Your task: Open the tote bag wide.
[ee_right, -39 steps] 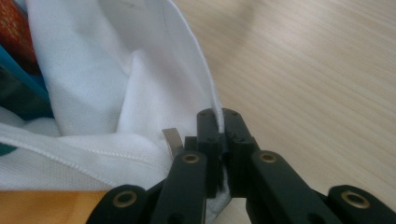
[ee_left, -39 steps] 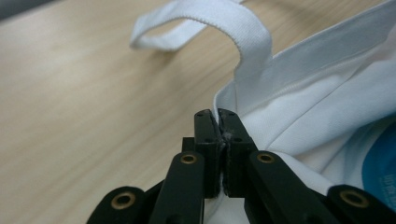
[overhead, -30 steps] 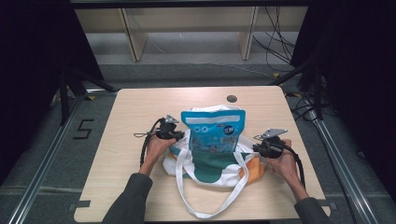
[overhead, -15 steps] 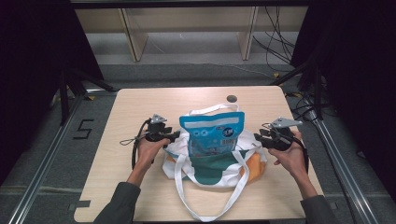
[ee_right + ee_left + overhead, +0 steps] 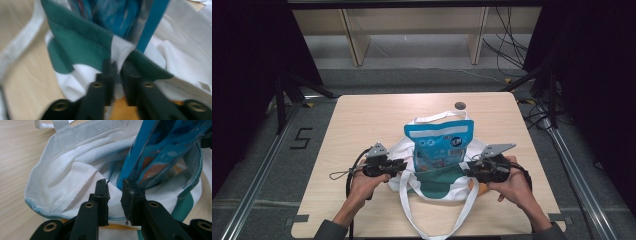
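Note:
A white tote bag (image 5: 434, 186) with a teal panel lies on the wooden table (image 5: 362, 125). A blue snack pouch (image 5: 439, 142) stands upright in its mouth. My left gripper (image 5: 403, 165) is at the bag's left rim. In the left gripper view its jaws (image 5: 115, 188) stand a narrow gap apart, with the bag's white rim (image 5: 65, 175) between them and the pouch (image 5: 160, 152) just beyond. My right gripper (image 5: 467, 170) is at the bag's right rim. In the blurred right gripper view it (image 5: 119, 67) pinches the white and teal cloth (image 5: 80, 42), below the pouch (image 5: 112, 12).
A small dark disc (image 5: 460, 105) sits near the table's far edge. One long bag strap (image 5: 432, 225) loops toward the front edge. Something orange (image 5: 482, 189) peeks from under the bag's right side. Wooden shelving (image 5: 412, 30) stands beyond the table, with metal rails (image 5: 572, 165) along each side.
Both grippers swung outward from the bag half a second ago. They have now come back in and lower, onto the rim at each side. The pouch has stayed upright in place.

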`<state>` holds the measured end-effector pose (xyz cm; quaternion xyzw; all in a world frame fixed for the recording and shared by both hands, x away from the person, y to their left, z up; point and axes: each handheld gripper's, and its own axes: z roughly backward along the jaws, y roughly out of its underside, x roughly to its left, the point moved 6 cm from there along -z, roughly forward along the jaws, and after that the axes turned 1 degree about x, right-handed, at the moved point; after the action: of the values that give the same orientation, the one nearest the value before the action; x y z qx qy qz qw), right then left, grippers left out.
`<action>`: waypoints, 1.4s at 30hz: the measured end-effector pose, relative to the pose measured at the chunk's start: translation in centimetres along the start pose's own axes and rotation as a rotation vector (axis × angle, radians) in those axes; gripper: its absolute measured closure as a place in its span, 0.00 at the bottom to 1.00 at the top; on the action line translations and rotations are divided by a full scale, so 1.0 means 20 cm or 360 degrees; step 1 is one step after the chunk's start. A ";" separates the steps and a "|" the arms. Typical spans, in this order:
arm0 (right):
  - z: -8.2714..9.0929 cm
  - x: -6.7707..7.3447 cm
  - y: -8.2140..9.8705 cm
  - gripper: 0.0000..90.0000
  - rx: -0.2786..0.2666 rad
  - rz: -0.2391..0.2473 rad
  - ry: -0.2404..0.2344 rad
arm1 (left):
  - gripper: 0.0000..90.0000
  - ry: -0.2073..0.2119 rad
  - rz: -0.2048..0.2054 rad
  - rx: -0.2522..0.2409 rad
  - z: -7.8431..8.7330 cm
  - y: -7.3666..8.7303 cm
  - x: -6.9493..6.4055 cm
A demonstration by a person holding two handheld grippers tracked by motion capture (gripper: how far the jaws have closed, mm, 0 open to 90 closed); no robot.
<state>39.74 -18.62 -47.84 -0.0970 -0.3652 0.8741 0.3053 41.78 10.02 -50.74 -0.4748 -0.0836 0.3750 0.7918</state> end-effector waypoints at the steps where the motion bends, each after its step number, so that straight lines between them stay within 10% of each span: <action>1: -0.02 0.01 0.02 0.98 0.0049 0.0027 0.0014 | 0.85 0.0014 0.0016 0.0024 -0.01 0.03 -0.01; 11: -0.24 0.01 0.17 0.99 0.0308 0.0133 0.0054 | 0.95 -0.0066 -0.0065 0.0127 -0.12 0.17 -0.04; 30: -0.35 -0.11 0.09 0.99 0.0231 0.0091 0.0225 | 0.99 -0.0206 -0.0101 0.0133 -0.21 0.14 0.04; 42: -0.23 -0.14 0.03 0.80 -0.0013 -0.0056 0.0097 | 0.77 -0.0160 -0.0048 -0.0008 -0.08 0.05 0.01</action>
<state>43.48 -17.94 -51.67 -0.1184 -0.3608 0.8638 0.3312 42.16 9.42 -52.44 -0.4559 -0.1315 0.3863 0.7910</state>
